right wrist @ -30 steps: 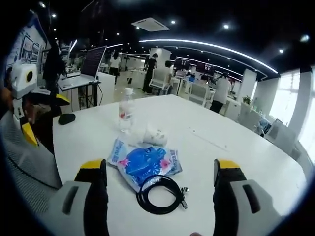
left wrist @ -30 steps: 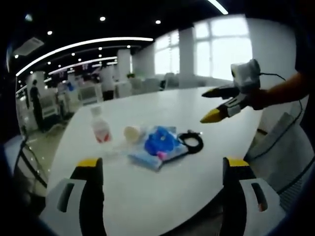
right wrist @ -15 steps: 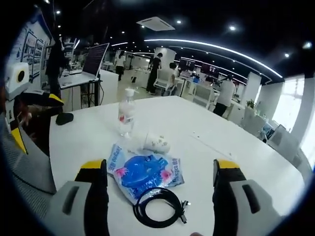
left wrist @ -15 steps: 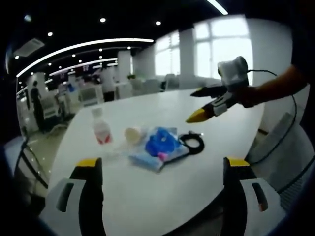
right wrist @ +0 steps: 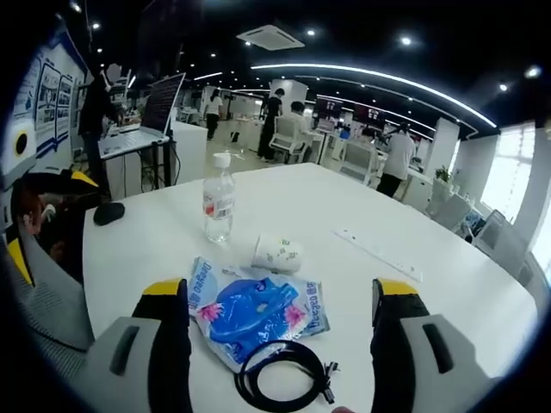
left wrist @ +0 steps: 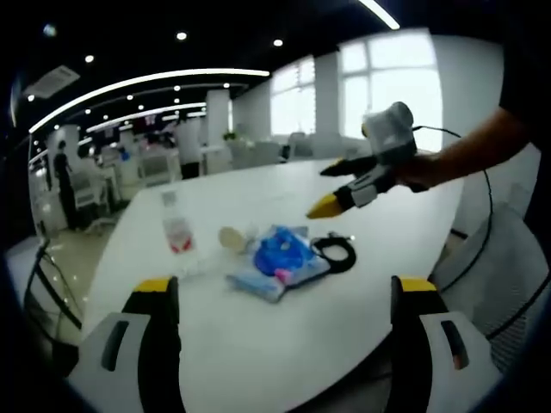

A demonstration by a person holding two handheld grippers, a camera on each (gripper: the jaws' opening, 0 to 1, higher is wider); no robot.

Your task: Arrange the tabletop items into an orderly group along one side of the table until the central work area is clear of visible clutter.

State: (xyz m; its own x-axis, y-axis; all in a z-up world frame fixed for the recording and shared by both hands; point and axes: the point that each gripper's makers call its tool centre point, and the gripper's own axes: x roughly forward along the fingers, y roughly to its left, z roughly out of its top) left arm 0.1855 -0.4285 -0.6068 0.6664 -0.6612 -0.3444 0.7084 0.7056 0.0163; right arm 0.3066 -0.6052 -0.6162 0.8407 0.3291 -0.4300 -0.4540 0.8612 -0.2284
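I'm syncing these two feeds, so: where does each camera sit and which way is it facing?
Left gripper view: rides the left gripper, facing across the white table toward the windows; the right gripper and the person's arm enter from the right.
Right gripper view: rides the right gripper, facing the office interior.
Shared: water bottle, paper cup, blue packet, black cable.

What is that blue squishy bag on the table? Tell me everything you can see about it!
The blue bag is a flat, soft-looking plastic packet, pale blue at the edges with a darker blue picture in the middle, pink spots and some print too small to read. It lies flat and looks closed on the white table. A coiled black cable lies against one edge and seems to overlap it. A paper cup lies on its side just beyond it, and a water bottle stands farther off. Neither gripper touches the bag.
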